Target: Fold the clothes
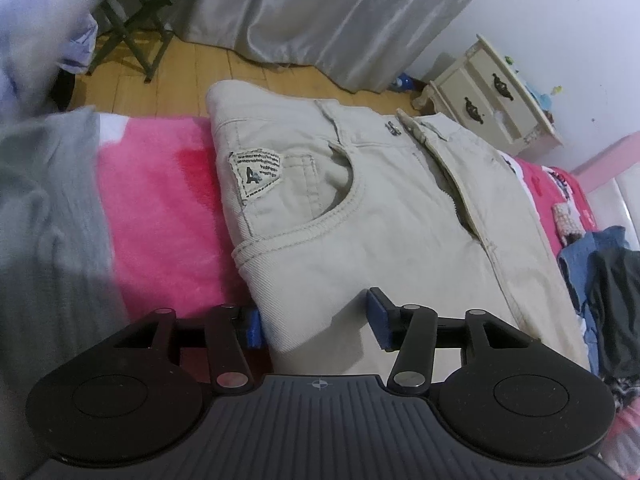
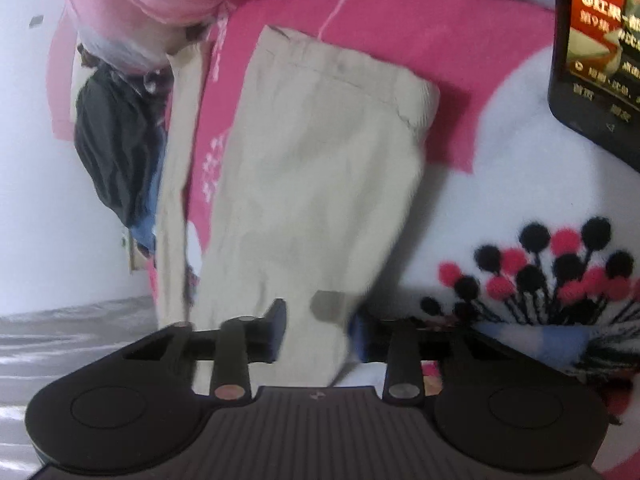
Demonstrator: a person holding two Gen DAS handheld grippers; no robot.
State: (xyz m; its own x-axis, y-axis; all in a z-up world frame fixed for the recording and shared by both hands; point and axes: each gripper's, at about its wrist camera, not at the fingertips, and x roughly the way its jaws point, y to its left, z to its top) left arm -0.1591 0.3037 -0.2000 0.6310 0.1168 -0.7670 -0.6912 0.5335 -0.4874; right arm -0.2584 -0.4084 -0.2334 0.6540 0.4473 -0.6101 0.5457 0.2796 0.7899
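Beige trousers (image 1: 360,208) lie flat on a pink blanket (image 1: 160,208), waistband and zipper toward the far side, with a patch label near the front pocket. In the left wrist view my left gripper (image 1: 316,320) is at the trousers' near edge, and the cloth bunches between its blue pads and fills the gap. The right wrist view shows a trouser leg (image 2: 312,160) stretching away to its hem. My right gripper (image 2: 318,332) has the near end of that leg between its pads, somewhat blurred.
A grey garment (image 1: 44,220) lies left of the trousers. Dark and blue clothes (image 1: 608,292) are piled at the right, also the dark pile (image 2: 112,152). Beyond the bed are a wood floor (image 1: 192,72), folding stool (image 1: 136,12), curtain (image 1: 328,12) and cream nightstand (image 1: 492,96). A lit screen (image 2: 596,52) stands at the upper right.
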